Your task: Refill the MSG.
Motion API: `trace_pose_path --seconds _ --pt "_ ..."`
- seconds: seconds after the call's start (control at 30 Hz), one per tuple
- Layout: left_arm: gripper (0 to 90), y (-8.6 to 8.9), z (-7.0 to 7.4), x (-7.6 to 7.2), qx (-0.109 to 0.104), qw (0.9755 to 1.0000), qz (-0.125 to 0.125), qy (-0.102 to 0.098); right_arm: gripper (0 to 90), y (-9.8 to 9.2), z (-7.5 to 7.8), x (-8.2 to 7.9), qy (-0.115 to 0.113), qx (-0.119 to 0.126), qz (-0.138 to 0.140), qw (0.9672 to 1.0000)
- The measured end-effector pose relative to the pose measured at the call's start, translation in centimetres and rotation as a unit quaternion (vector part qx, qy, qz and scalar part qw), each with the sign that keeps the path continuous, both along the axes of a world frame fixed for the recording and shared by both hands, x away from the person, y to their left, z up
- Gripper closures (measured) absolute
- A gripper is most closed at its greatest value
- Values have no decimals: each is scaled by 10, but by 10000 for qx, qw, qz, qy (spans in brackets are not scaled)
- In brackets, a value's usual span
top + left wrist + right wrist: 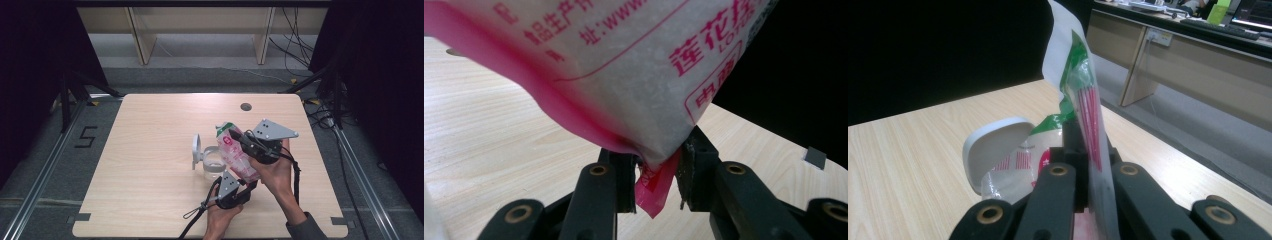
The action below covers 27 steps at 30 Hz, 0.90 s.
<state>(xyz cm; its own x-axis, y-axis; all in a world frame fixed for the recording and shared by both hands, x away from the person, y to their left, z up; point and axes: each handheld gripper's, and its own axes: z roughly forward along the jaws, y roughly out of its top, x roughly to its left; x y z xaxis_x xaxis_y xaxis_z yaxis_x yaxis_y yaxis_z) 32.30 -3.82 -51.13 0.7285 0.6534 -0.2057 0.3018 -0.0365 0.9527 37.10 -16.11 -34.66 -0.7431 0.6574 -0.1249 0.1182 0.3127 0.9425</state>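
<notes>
A pink and white plastic bag [234, 156] with red print hangs tilted above the table, stretched between both grippers. My left gripper [246, 184] pinches its lower corner: in the left gripper view the pink seam [651, 192] sticks out between the jaws of that gripper [656, 167], under the bag [634, 65]. My right gripper [240, 140] is shut on the green-edged top of the bag [1087, 100], the film passing between its closed jaws [1088, 147]. A clear round container [214, 168] with its white hinged lid [196, 149] standing open sits under the bag's top end.
The light wooden table [150, 180] has a round cable hole [245, 106] near its far edge. Cables trail from both grippers toward the near edge. The container's lid [993, 145] lies just beyond the right gripper. Wooden shelf legs [142, 40] stand on the floor behind.
</notes>
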Motion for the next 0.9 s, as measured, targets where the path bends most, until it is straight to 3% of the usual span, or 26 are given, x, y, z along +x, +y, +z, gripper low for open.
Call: trace_pose_path --seconds 0.17,0.27,0.3,0.4,0.43,0.53,0.73,0.9 --pt "716 0 -1 1 22 10000 15 -15 900 4 -2 4 87 24 -35 10000" --pt "718 0 0 1 106 9999 58 -45 900 6 -3 7 -5 -20 -24 10000" --pt "718 0 0 2 64 10000 43 -54 900 7 -3 7 120 18 -24 9999" --pt "720 -1 0 2 72 9999 30 -75 900 9 -2 8 -74 -182 -18 9998" --pt "720 -1 1 2 100 9999 37 -81 900 11 -2 6 71 -139 -43 9999" --pt "722 -1 1 3 183 9997 73 -146 900 11 -2 8 77 -99 -45 9999" --pt "724 -2 0 7 163 9997 80 -191 900 15 -3 11 131 -99 -30 9999" --pt "727 -8 -1 13 -18 9997 19 -245 900 16 -3 13 169 -116 -34 9998"
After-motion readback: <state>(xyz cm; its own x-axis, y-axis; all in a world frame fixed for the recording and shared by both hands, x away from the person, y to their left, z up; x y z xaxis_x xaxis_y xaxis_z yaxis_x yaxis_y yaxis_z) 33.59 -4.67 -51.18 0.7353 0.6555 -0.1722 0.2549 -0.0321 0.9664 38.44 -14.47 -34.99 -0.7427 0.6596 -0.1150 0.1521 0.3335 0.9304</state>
